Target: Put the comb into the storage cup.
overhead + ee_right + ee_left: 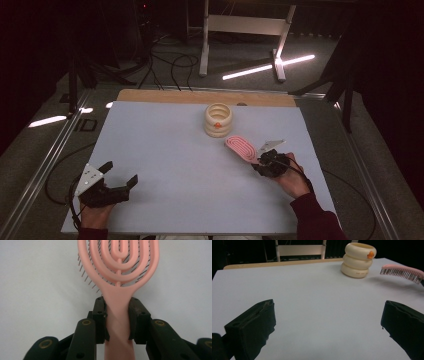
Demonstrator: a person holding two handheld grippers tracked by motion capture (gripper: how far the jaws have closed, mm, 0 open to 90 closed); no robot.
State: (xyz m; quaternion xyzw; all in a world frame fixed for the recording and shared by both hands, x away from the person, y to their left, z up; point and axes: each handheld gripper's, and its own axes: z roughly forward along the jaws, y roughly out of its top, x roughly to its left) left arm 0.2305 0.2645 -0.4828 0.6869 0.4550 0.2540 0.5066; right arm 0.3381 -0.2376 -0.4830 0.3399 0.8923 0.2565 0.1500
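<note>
A pink vented hairbrush [241, 148] is held a little above the white table, bristles down, head pointing toward the cream holder. My right gripper [263, 159] is shut on its handle [117, 315], with one jaw on each side. The brush head [402, 272] hovers at the right in the left gripper view. A cream ribbed ring-shaped holder [218, 120] with a small orange mark stands at the back middle of the table, just beyond the brush. My left gripper [120, 172] rests near the front left edge, open, nothing between its jaws.
The white sheet [165, 150] covers a wooden tabletop whose far strip [200, 96] shows. Beyond it stand a white frame [245, 30] and cables [170, 62] on the floor. Metal rails [45, 165] run along both sides.
</note>
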